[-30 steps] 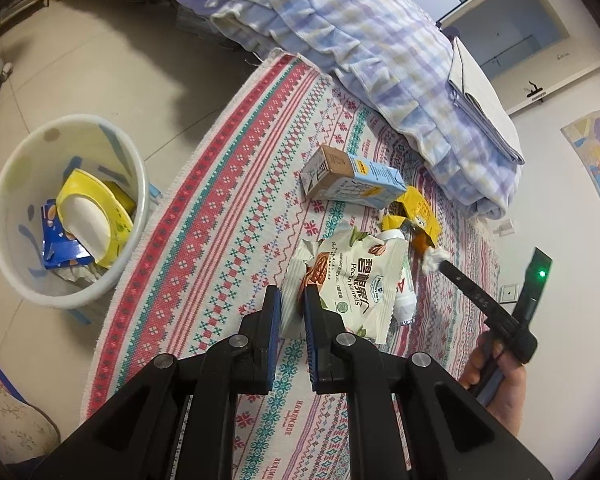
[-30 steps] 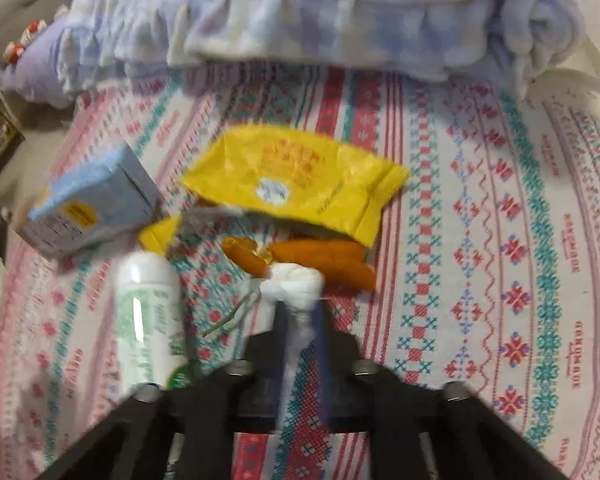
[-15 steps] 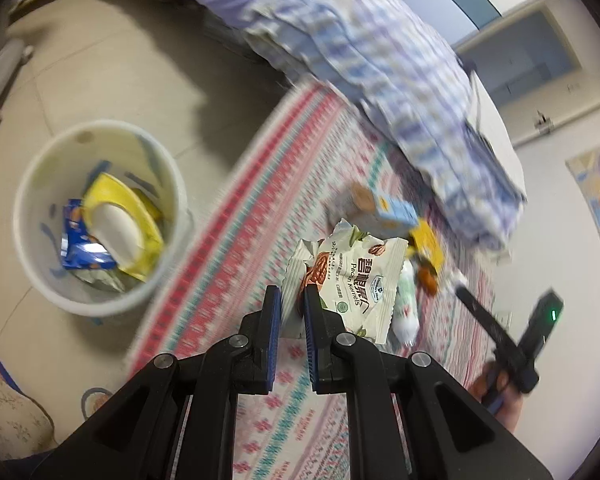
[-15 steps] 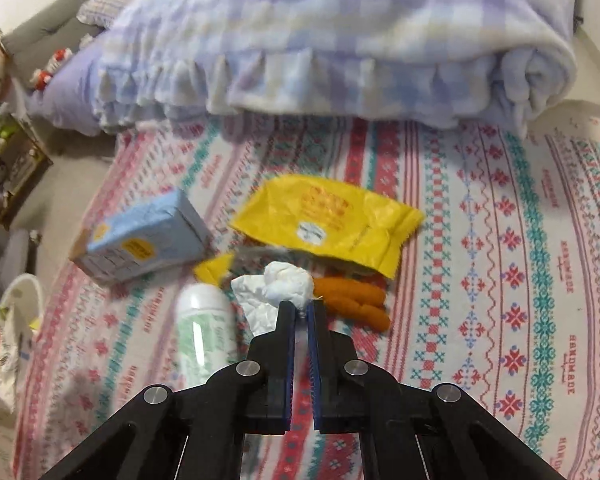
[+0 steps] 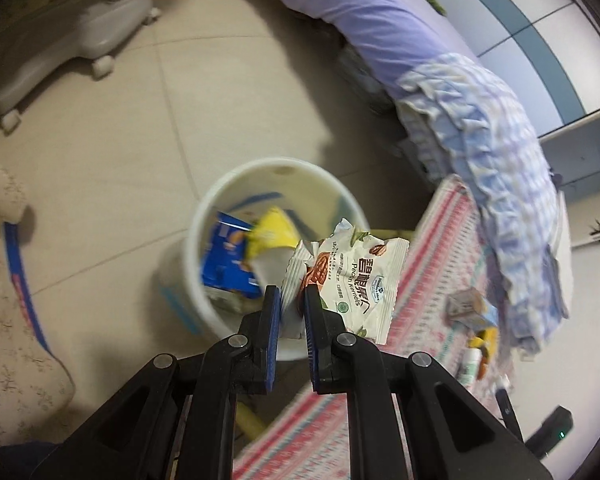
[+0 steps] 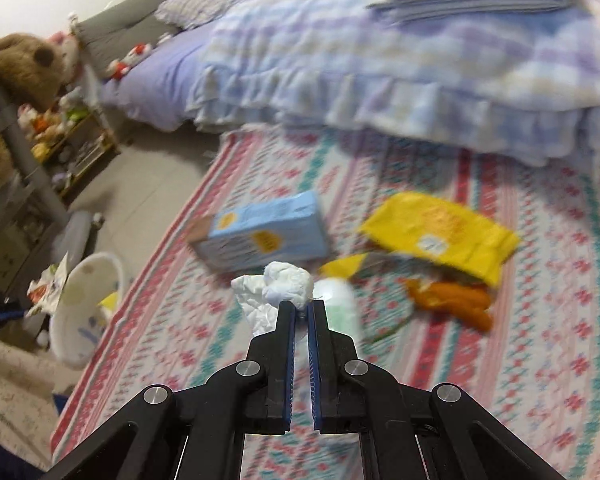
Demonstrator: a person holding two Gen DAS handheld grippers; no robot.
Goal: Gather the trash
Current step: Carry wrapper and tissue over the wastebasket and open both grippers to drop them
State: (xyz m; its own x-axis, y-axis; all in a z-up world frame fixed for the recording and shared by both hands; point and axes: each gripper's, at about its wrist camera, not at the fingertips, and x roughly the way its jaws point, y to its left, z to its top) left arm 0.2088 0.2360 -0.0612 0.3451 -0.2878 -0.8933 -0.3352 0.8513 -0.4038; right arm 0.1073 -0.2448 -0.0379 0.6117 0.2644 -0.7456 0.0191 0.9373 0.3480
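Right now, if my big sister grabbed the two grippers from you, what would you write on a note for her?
Left gripper: shut on the pecan kernels packet, at the white bin.
Right gripper: shut on a crumpled white tissue, above the patterned rug.
Done: the bin already has a blue wrapper and a yellow wrapper.
Left: drop both. Then from the rug collect the blue carton, yellow packet, orange peels and a white-and-green container.
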